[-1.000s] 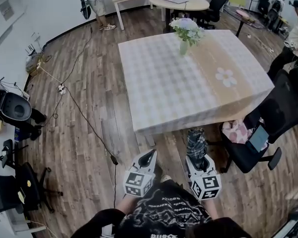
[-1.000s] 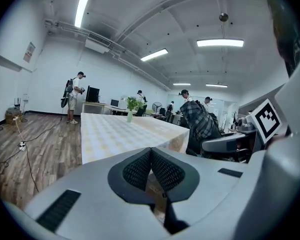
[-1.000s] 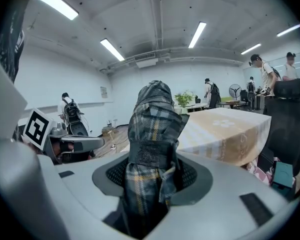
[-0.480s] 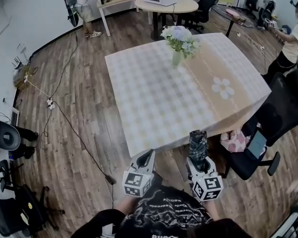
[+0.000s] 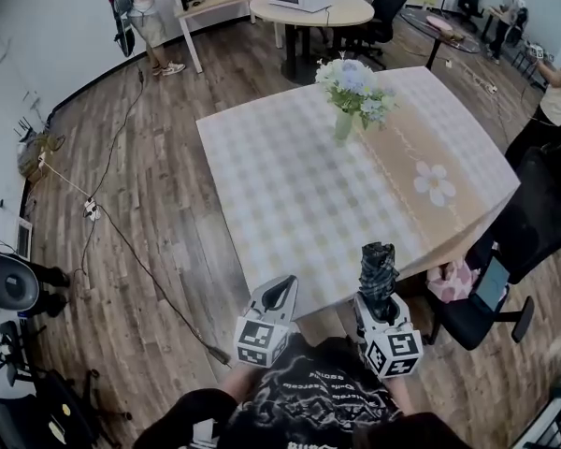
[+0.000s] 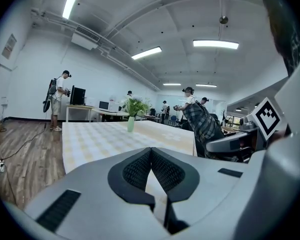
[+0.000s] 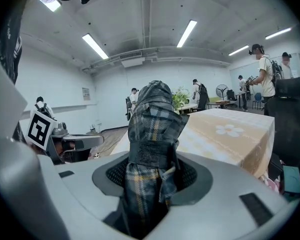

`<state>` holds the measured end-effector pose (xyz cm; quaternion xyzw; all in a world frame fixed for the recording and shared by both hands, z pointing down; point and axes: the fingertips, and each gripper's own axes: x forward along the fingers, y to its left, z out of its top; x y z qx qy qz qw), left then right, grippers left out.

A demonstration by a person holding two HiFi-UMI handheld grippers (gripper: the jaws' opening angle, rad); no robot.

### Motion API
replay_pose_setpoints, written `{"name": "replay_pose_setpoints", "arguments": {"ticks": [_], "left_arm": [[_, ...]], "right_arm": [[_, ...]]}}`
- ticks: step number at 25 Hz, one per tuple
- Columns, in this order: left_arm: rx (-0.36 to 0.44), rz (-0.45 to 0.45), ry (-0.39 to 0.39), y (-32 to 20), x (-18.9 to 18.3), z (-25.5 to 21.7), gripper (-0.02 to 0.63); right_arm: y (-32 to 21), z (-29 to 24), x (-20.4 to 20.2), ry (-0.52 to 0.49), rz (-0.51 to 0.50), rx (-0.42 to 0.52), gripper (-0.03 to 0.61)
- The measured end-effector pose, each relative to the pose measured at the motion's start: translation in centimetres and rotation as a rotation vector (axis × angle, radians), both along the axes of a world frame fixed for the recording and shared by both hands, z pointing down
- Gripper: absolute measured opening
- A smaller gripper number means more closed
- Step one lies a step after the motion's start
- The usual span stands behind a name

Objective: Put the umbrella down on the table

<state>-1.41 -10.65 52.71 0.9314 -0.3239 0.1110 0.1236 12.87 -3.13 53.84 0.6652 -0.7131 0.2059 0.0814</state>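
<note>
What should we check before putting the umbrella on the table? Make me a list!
1. Right gripper grips the umbrella: ok, jaws closed on it.
2. Left gripper out of the way: ok, shut, empty, off to the side.
3. Bare spot on the table: ok, near half shows only cloth.
4. Vase of flowers away from that spot: ok, it stands on the far side.
5. Umbrella over the tabletop: cannot tell, it is at the near edge.
</note>
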Motion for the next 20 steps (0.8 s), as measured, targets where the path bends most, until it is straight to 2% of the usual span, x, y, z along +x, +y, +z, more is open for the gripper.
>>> {"name": "replay_pose_setpoints", "arguments": {"ticks": [7, 13, 16, 20], "left_arm": [[-0.005, -0.038, 0.019, -3.0, -0.2, -0.2, 0.02], [-0.029, -0.09, 0.026, -4.4, 0.6, -0.2, 0.02], [-0.029, -0.107, 0.008, -3.9, 1.0, -0.3, 0.02], [-0.032, -0.15, 0.008, -6.0, 1.2, -0.7, 0.02]], "right_arm": [[-2.7, 0.2, 0.3, 0.028, -0.026, -0.025, 0.21], [-5.4, 0.0, 2.7, 0.042, -0.054, -0.049, 0.21], [-5.9, -0.6, 4.0, 0.074, -0.084, -0.061, 0.21], [-9.9, -1.4, 5.5, 0.135, -0.131, -0.091, 0.21]]}}
